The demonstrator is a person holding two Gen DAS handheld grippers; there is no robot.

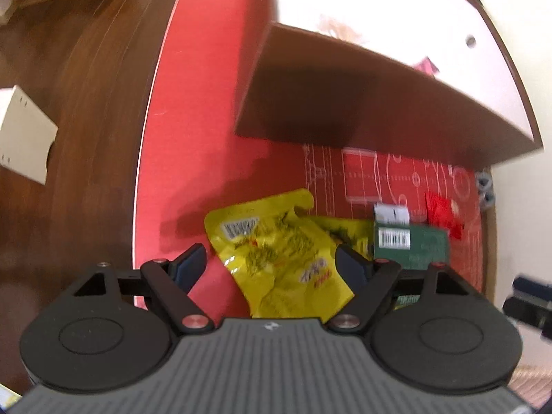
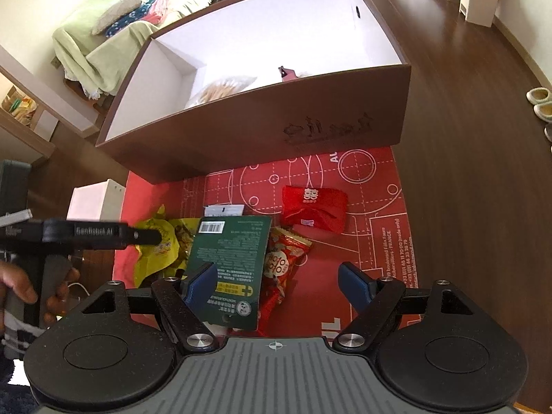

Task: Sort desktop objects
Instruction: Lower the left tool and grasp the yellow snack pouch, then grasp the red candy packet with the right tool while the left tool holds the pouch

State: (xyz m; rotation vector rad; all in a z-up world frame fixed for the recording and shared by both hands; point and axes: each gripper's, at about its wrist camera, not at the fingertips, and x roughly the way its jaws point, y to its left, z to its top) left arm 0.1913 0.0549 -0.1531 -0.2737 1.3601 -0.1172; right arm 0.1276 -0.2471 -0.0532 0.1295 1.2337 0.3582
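My left gripper (image 1: 270,264) was spread wide and held nothing, its blue fingers (image 1: 191,264) hanging to either side of a yellow snack bag (image 1: 276,258) that lay crumpled on the red mat (image 1: 193,131). My right gripper (image 2: 277,281) was likewise wide and empty, poised over the near end of a green packet (image 2: 231,269) and a red snack wrapper (image 2: 281,265) just to its right. In the right wrist view the green packet lay partly over the yellow bag, which sat to its left, and my left hand (image 2: 20,286) gripped the other tool's handle at the left edge. Just beyond the green packet lay a small white label or card (image 2: 224,210), and to the right of that a red pouch (image 2: 314,208) with a white emblem rested on the mat, apart from the wrapper. Farther on stood a large brown box (image 2: 262,120), open at the top, its inside white, with a pale bag (image 2: 220,91) and a small pink item (image 2: 288,73) inside. Dark wooden floor (image 2: 465,138) surrounded the mat, and a green-covered sofa (image 2: 114,31) stood at the far left.
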